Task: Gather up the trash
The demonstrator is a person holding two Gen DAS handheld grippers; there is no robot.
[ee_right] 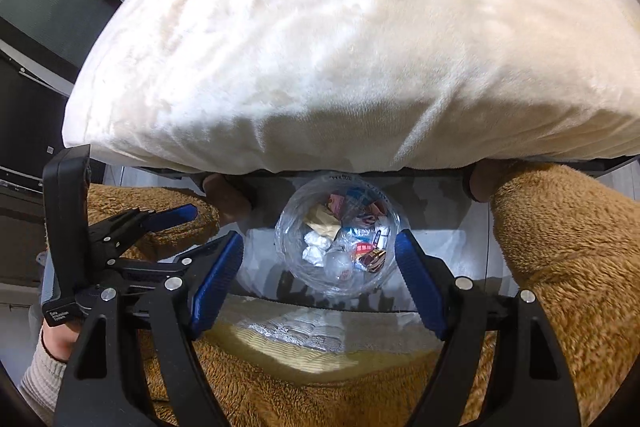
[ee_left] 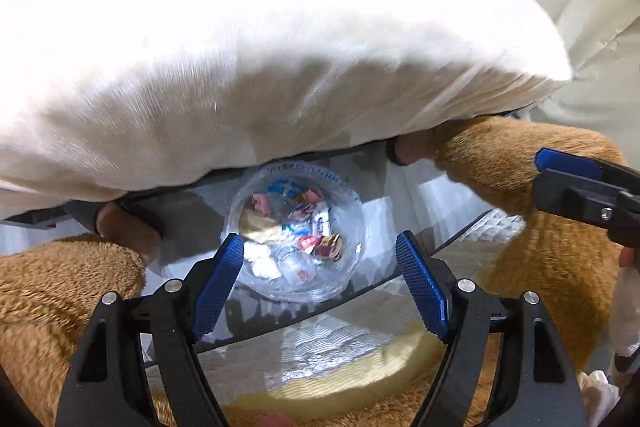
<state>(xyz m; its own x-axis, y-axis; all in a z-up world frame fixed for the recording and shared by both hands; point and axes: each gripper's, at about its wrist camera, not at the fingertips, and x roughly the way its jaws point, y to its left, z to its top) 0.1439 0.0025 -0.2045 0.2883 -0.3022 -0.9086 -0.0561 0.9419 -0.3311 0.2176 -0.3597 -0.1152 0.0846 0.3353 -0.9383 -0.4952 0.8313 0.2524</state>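
The clear trash bag (ee_left: 296,231) sits low in the middle of both wrist views on a pale floor (ee_left: 432,187), full of wrappers, and could slump and spill since nothing holds it. The left gripper (ee_left: 320,287) and right gripper (ee_right: 320,283) both hang above it with jaws wide and empty. A cream cushion (ee_left: 260,39) fills the upper frame (fuzzy brown fabric (ee_right: 560,247) flanks the bag), and dark panels (ee_right: 40,27) show at upper left.

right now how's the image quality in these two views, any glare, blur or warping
Left wrist view: the white cushion is blown out at the top, shadowed along its lower edge, with slight motion smear. Right wrist view: cushion texture is better exposed, and the clear bag of trash reads fairly sharp with small specular glints. Both views: strong fisheye bending and dark corners.
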